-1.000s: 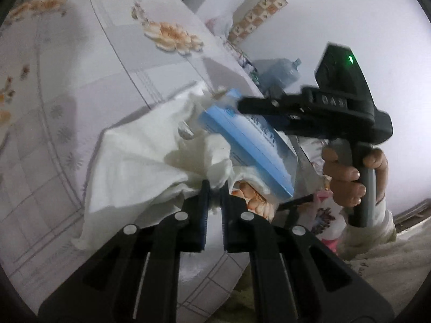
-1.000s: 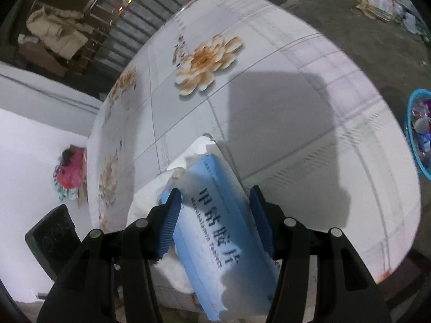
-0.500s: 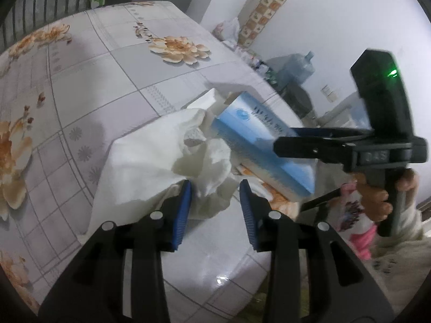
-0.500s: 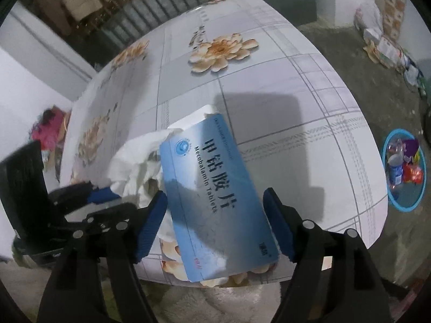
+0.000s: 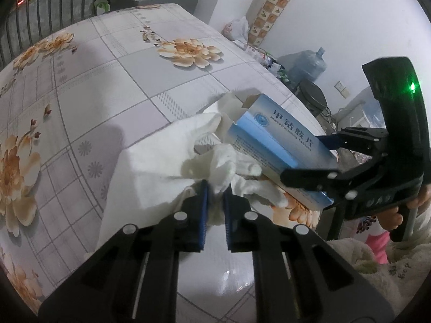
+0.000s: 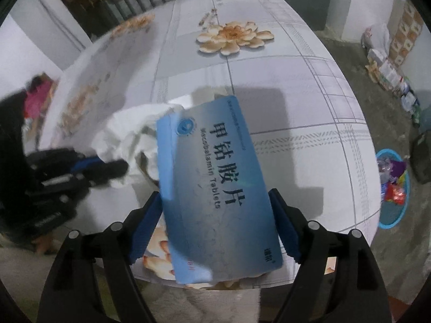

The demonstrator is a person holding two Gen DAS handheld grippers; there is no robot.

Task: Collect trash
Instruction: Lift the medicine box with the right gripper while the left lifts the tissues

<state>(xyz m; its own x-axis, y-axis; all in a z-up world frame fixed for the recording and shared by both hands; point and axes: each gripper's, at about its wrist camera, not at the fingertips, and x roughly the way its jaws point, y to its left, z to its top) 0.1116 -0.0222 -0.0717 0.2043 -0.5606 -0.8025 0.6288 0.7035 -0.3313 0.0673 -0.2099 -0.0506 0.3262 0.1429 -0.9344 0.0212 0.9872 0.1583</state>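
A crumpled white tissue (image 5: pixel 150 167) lies on the flowered table (image 5: pixel 107 80) near its front edge. My left gripper (image 5: pixel 215 188) is closing, and its blue pads pinch a fold of the tissue. A blue medicine box (image 5: pixel 272 134) leans on the tissue's right side, with its open flap end raised. My right gripper (image 6: pixel 215 202) spans the box (image 6: pixel 215 183) across its width. Its jaws are opening, but both pads still touch the long edges. The right wrist view also shows the tissue (image 6: pixel 126 132), with the left gripper (image 6: pixel 118 165) blurred at its left.
The box's near end hangs past the table edge (image 6: pixel 269 277), over a person's lap. A blue basin (image 6: pixel 390 207) of wrappers stands on the floor at the right. A water jug (image 5: pixel 309 64) and a dark bin (image 5: pixel 309 94) stand beyond the table. A hand (image 5: pixel 390 215) holds the right gripper's handle.
The left jaws came apart off the tissue, then closed on a fold again. The right gripper rolled and widened, so the box's printed face now lies flat between its pads.
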